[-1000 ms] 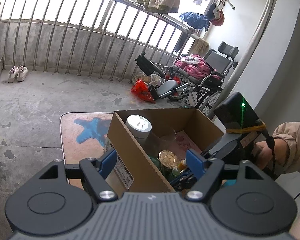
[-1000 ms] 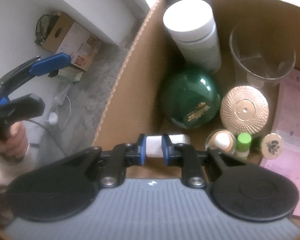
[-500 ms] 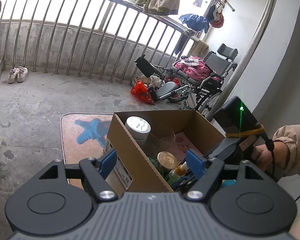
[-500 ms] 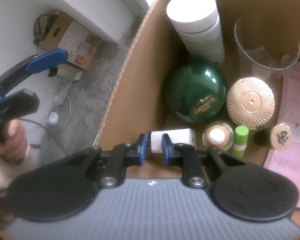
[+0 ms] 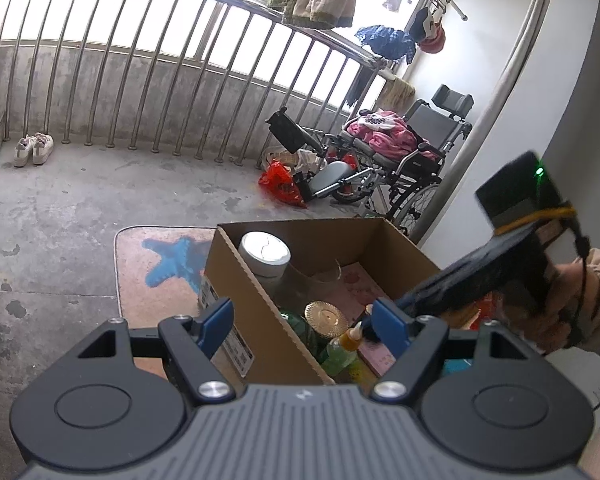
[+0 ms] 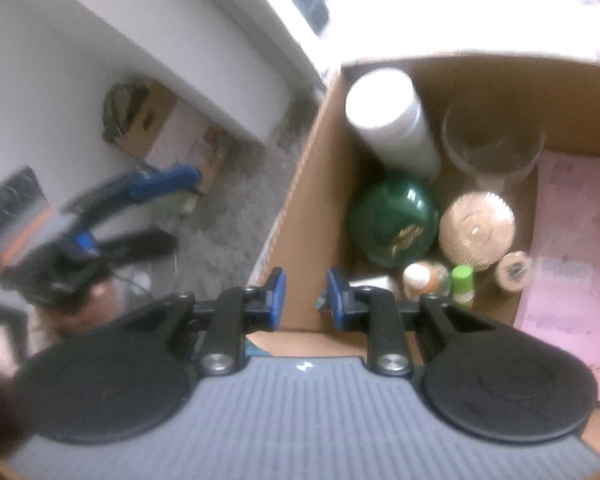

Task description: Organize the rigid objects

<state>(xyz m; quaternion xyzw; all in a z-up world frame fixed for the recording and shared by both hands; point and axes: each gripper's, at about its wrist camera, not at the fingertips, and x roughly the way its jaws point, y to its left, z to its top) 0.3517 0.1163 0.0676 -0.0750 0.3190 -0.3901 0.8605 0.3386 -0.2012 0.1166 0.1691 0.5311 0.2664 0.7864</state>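
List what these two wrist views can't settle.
- Right wrist view: motion blur makes the green jar label unreadable.
- Right wrist view: the white tube lies mostly behind the right gripper finger.
- Left wrist view: the cardboard box wall hides the lower items.
- Left wrist view: the box's near corner sits behind the left gripper.

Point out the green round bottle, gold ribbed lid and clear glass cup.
green round bottle (image 6: 394, 218), right wrist view, domed top.
gold ribbed lid (image 6: 477, 231), right wrist view, centre of lid.
clear glass cup (image 6: 494, 142), right wrist view, inside wall.
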